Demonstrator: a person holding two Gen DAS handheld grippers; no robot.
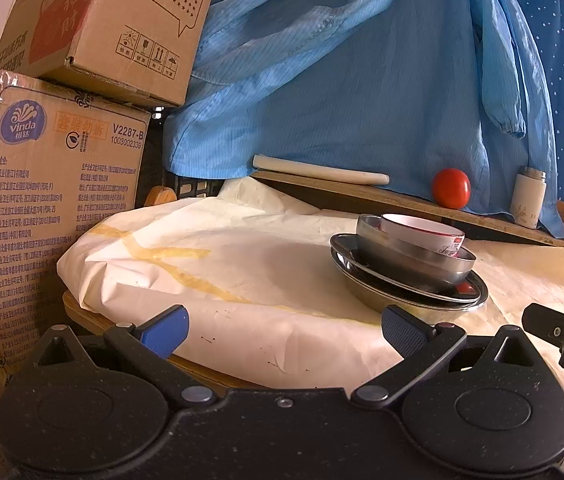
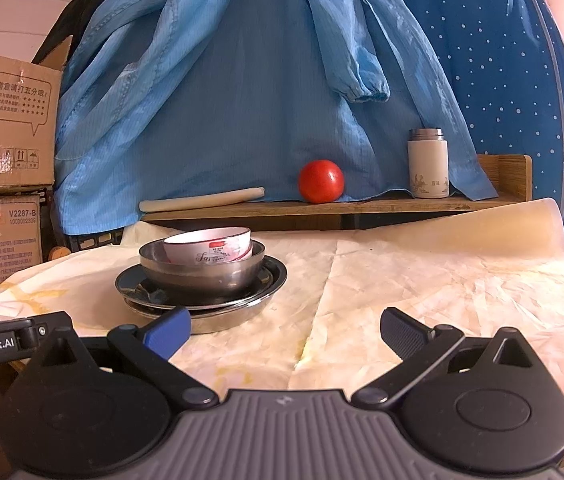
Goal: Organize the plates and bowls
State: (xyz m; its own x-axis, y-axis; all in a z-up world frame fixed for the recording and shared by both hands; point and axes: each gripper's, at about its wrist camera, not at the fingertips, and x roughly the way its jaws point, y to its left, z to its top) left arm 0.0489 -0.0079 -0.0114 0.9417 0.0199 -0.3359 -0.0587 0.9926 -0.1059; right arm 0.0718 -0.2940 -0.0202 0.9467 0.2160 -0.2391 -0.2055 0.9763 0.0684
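A stack of dishes stands on the paper-covered table [image 2: 422,280]: two steel plates [image 2: 201,296], a steel bowl [image 2: 201,270] on them, and a white bowl with red print [image 2: 209,246] tilted inside it. The stack shows at the right in the left wrist view, with the plates [image 1: 406,292], the steel bowl [image 1: 414,256] and the white bowl [image 1: 422,234]. My left gripper [image 1: 284,330] is open and empty, near the table's front edge, left of the stack. My right gripper [image 2: 286,330] is open and empty, in front and right of the stack.
A wooden shelf [image 2: 342,206] at the back holds a red tomato [image 2: 320,181], a white flask [image 2: 428,164] and a white roll [image 2: 201,200]. Blue garments [image 2: 241,80] hang behind. Cardboard boxes [image 1: 41,200] are stacked at the left.
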